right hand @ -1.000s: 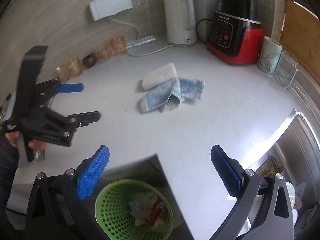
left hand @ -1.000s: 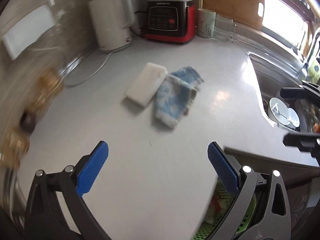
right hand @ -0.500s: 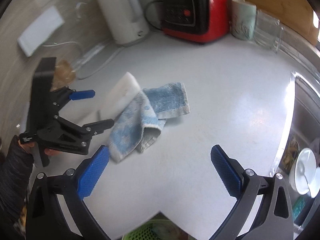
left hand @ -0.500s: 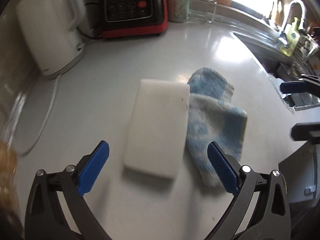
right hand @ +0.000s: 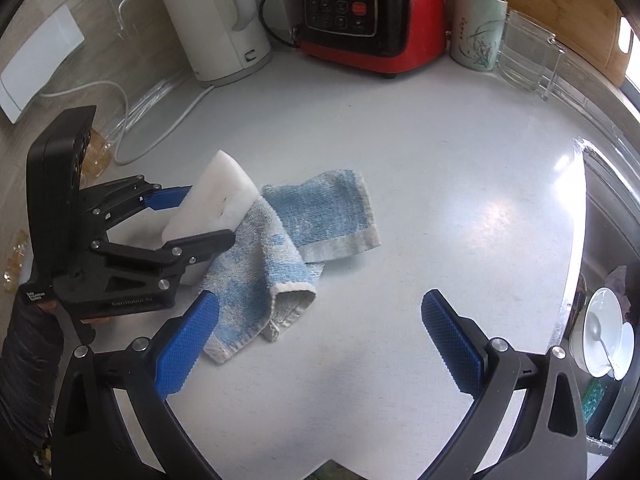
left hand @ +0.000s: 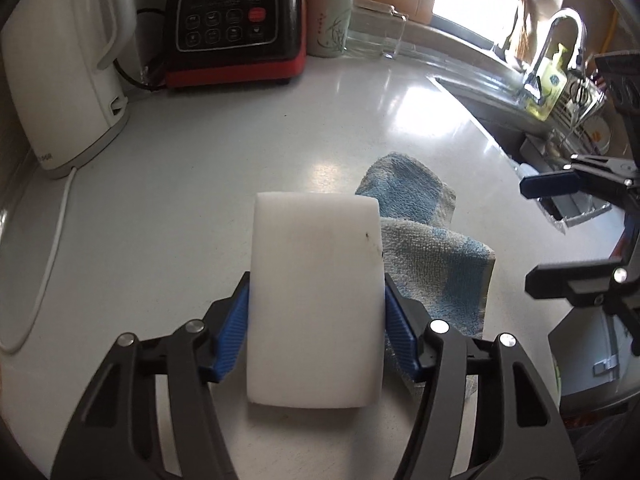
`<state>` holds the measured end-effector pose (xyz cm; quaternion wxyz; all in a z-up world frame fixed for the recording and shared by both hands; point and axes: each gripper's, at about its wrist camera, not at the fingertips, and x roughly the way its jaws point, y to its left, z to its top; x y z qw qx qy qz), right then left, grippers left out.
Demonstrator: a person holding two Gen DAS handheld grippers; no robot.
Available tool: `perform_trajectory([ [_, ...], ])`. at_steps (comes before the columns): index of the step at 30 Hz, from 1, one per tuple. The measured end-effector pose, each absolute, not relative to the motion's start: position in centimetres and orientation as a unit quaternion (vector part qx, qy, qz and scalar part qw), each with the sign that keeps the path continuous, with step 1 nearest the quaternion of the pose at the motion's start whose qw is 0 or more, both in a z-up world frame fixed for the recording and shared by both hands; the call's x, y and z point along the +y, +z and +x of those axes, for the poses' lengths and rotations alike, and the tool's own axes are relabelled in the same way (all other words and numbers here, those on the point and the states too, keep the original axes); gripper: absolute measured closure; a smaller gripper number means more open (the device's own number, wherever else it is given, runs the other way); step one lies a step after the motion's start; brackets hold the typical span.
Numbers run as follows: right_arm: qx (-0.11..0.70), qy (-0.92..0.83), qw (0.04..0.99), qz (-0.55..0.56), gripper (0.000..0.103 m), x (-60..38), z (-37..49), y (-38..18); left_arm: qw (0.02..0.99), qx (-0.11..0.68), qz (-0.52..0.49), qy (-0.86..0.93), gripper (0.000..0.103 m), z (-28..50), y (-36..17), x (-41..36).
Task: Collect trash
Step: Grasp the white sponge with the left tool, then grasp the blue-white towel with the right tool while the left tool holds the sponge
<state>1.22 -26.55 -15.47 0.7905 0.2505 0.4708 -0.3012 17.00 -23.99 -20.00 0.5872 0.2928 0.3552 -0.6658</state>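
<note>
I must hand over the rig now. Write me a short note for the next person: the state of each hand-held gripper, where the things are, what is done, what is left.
Left hand-held gripper: shut on the white sponge block, one blue pad on each long side; the block is at counter level.
Right hand-held gripper: open, empty, above the counter near the towel.
Blue and white towel: crumpled on the counter, its edge against the block's right side.
Done: block gripped.
Left: probably lift the block and carry it to the bin, which is not in view now. Take care that the towel does not drag along.
</note>
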Motion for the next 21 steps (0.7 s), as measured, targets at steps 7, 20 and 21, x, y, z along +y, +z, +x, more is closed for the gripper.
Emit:
perform_trajectory([
  [7,0.486,-0.292,0.793,0.225,0.002,-27.5,5.0,-16.6,0.599,0.368,0.266,-0.659,0.044,18.3,-19.7,-23.3],
  [20,0.517,-0.286,0.774,0.229,0.002,-27.6,9.2,-19.8,0.694,0.414,0.204,-0.553,0.044,21.0,-18.1,-17.6],
  [21,0.519,-0.286,0.773,0.227,0.002,-27.5,9.4,-20.0,0.698,0.416,0.204,-0.546,0.044,20.9,-18.0,-17.2],
])
